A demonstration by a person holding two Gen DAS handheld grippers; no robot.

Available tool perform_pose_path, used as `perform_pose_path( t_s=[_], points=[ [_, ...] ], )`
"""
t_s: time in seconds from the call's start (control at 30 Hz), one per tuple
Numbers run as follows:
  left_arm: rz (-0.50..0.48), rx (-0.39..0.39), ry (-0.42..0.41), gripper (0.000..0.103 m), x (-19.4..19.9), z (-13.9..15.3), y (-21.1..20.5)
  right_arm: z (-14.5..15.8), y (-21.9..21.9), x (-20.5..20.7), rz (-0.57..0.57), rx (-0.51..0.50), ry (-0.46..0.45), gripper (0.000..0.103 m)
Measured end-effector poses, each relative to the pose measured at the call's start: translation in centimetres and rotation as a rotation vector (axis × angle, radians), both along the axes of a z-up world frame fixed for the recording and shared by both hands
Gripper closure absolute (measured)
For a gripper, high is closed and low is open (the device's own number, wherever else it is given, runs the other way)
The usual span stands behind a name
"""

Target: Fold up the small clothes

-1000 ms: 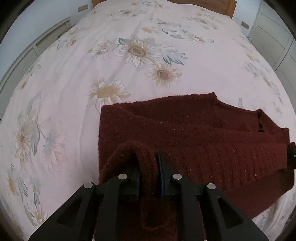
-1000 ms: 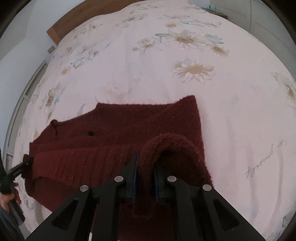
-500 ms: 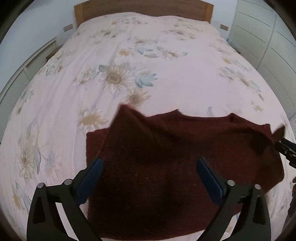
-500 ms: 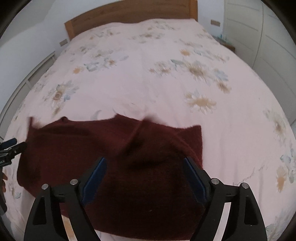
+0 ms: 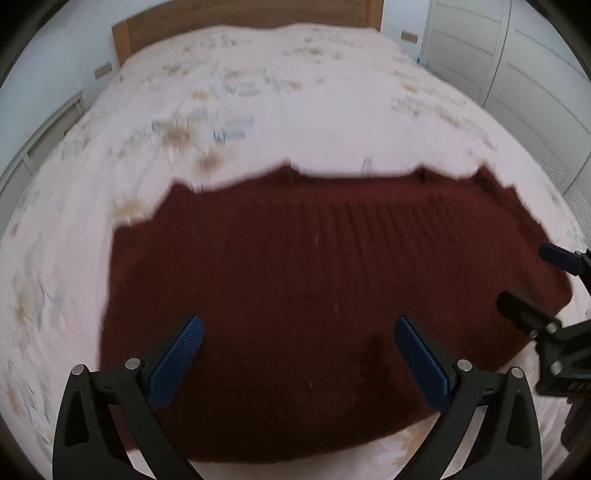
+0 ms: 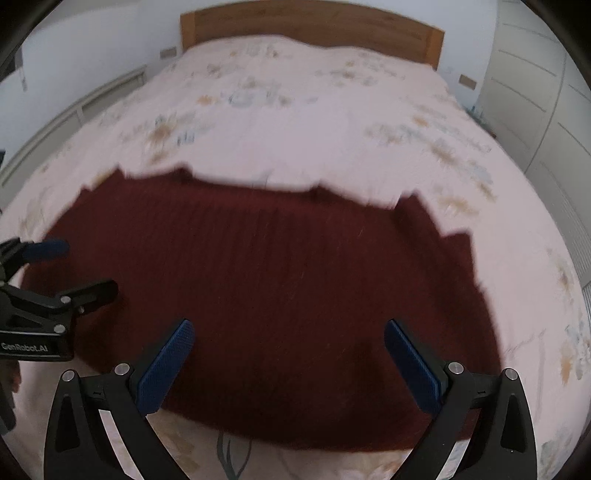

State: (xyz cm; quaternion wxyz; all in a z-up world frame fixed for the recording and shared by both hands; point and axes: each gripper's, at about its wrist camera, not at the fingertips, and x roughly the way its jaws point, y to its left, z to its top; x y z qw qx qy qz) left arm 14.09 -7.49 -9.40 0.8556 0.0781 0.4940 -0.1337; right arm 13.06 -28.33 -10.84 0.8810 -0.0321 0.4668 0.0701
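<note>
A dark red knitted sweater [image 5: 314,273] lies folded flat on the floral bedspread; it also shows in the right wrist view [image 6: 266,280]. My left gripper [image 5: 299,328] is open and empty, raised above the sweater's near left part. My right gripper [image 6: 288,332] is open and empty above the near right part. Each gripper shows at the edge of the other's view: the right gripper [image 5: 532,280] at the sweater's right end, the left gripper [image 6: 74,269] at its left end. Both views are motion-blurred.
The bed [image 5: 295,103] with pink floral cover stretches ahead to a wooden headboard [image 6: 314,22]. White wardrobe doors [image 5: 517,66] stand on the right, a low white unit [image 6: 74,110] on the left.
Both grippers let go of the sweater's edge, opened wide and pulled back and up. The folded-over part now lies flat on the sweater.
</note>
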Motion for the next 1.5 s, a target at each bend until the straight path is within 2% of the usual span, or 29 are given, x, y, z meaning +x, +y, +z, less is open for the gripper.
perform_pose_path(
  t_s=[0.13, 0.2, 0.3, 0.47, 0.87, 1.1, 1.33, 1.4, 1.5],
  points=[
    [0.008, 0.022, 0.023, 0.001, -0.6, -2.4, 1.3, -2.7, -0.8, -0.8, -0.003, -0.030, 0.019, 0.000],
    [0.004, 0.012, 0.005, 0.001, -0.9, -2.5, 2.3, -2.7, -2.0, -1.0, -0.017, -0.010, 0.011, 0.000],
    [0.026, 0.008, -0.013, 0.001, -1.1, -2.4, 4.2, -2.8, -4.0, -1.1, -0.051, -0.032, 0.015, 0.000],
    [0.049, -0.026, -0.001, 0.001, -1.1, -2.9, 6.3, -3.3, -7.6, -1.5, -0.117, 0.056, 0.039, 0.000],
    [0.078, -0.015, 0.006, 0.001, -1.1, -3.0, 5.3, -2.9, -7.1, -1.6, -0.127, 0.049, 0.059, 0.000],
    [0.089, -0.032, 0.027, 0.001, -1.7, -1.8, 5.8, -1.8, -6.7, -2.6, -0.112, 0.028, 0.073, 0.000],
    [0.157, -0.085, 0.030, 0.001, -2.8, 0.6, 8.7, -0.9, -6.4, -4.5, -0.092, 0.031, 0.087, 0.000],
    [0.195, -0.116, 0.049, 0.001, -2.7, 1.0, 10.4, -0.7, -6.5, -5.2, -0.092, 0.038, 0.092, 0.000],
    [0.261, -0.124, 0.072, 0.001, -1.9, 0.8, 12.8, -0.6, -6.6, -6.2, -0.095, 0.041, 0.096, 0.000]
  ],
)
